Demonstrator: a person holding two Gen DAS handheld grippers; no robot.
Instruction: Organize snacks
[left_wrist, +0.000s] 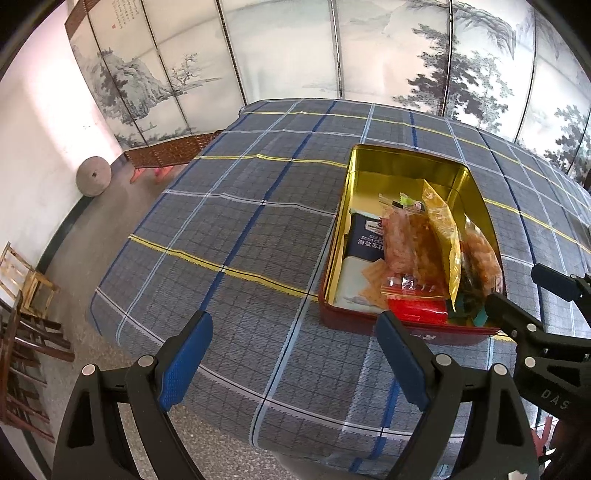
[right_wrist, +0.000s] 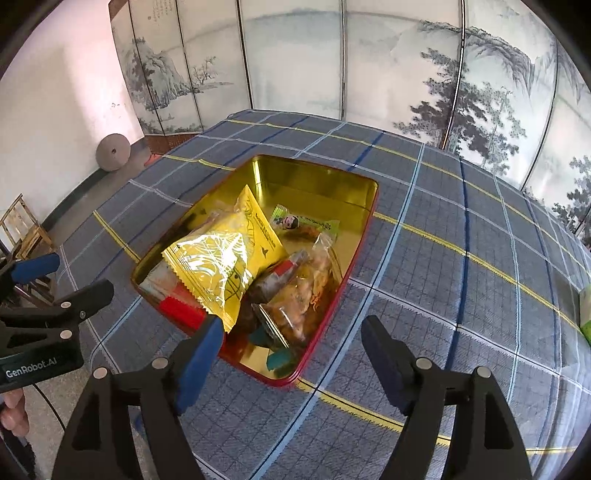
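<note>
snacks sit piled in the red tin (right_wrist: 334, 295) with the gold lining, which rests on the checked tablecloth (right_wrist: 461, 258): a yellow packet (right_wrist: 221, 258) on top, clear bags of fried pieces (right_wrist: 306, 291) beside it, a green sachet (right_wrist: 306, 223) further in. both the left gripper (left_wrist: 293, 360) and the right gripper (right_wrist: 291, 363) hover near the tin's near edge, fingers spread wide and holding nothing. packing looks nearly done; a green item (right_wrist: 585, 310) at the cloth's right edge may be next, calling for a reach across.

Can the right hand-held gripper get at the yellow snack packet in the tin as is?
Probably yes. The right hand-held gripper is open and empty at the tin's near edge; the yellow snack packet lies on top, uncovered.
</note>
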